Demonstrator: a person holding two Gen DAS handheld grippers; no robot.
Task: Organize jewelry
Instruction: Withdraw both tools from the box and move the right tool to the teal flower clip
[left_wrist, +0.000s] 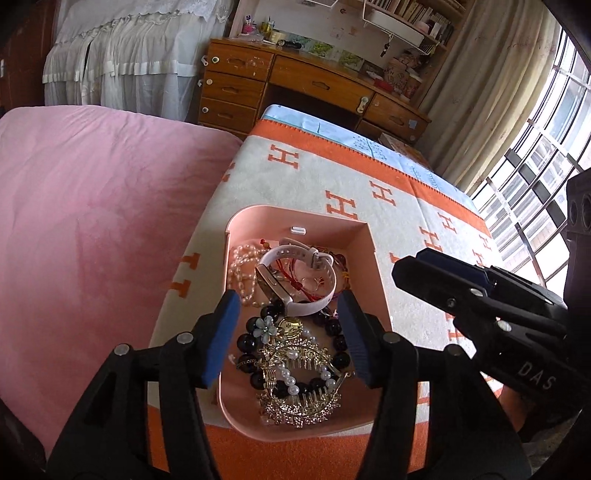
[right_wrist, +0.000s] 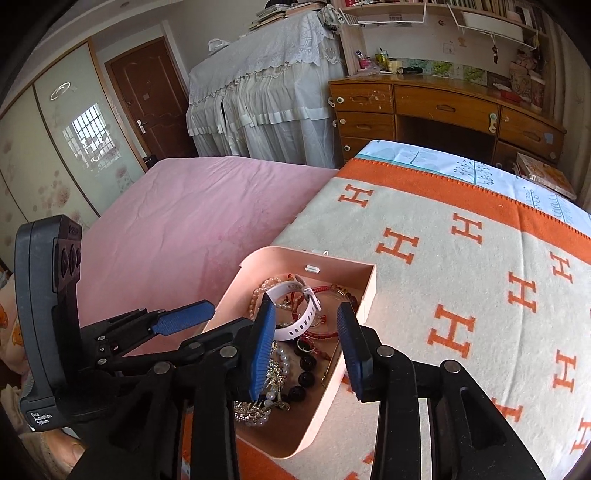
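I find all jewelry heaped unsorted in the pink tray; left gripper and right gripper gape empty.

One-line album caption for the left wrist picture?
Open left gripper poised over a pink box heaped with a white watch.

box on blanket | watch, beads in box | bed at 9 o'clock | desk at 12, possibly touching blanket
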